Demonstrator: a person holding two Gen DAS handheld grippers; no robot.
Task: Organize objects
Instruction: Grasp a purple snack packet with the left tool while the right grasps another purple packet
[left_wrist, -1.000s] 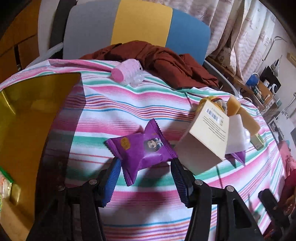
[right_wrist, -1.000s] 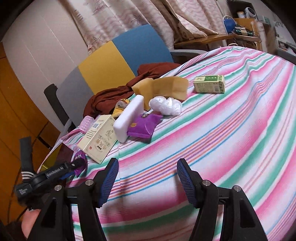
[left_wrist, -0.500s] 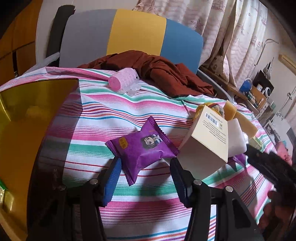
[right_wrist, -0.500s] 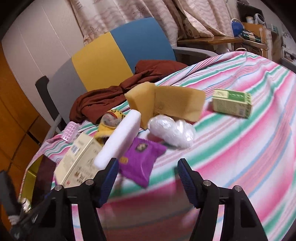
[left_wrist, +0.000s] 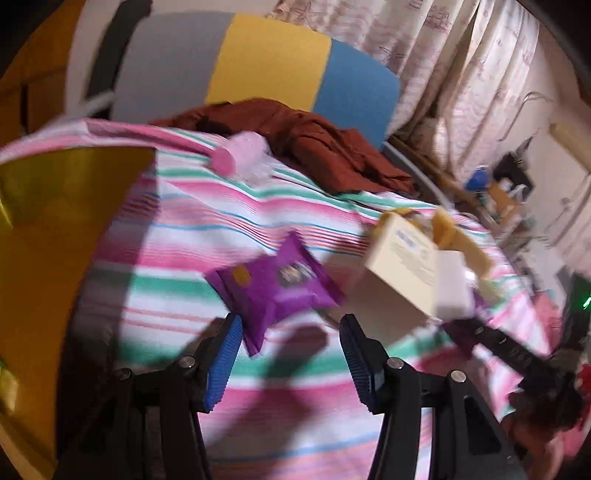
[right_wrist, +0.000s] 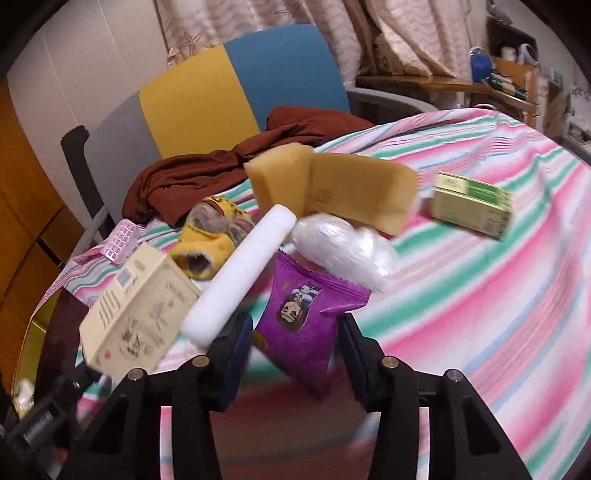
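Since a second ago the right gripper has pushed in across the striped cloth and its jaws have just been closing around a purple snack packet, apparently now pinched. The left gripper, half-open and empty, hovers near another purple packet. Next, likely: lift clear of the foam bar at left.

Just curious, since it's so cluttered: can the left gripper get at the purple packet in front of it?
Probably yes. That purple snack packet lies flat just ahead of the left gripper, nothing between them; the cream box sits off to one side.
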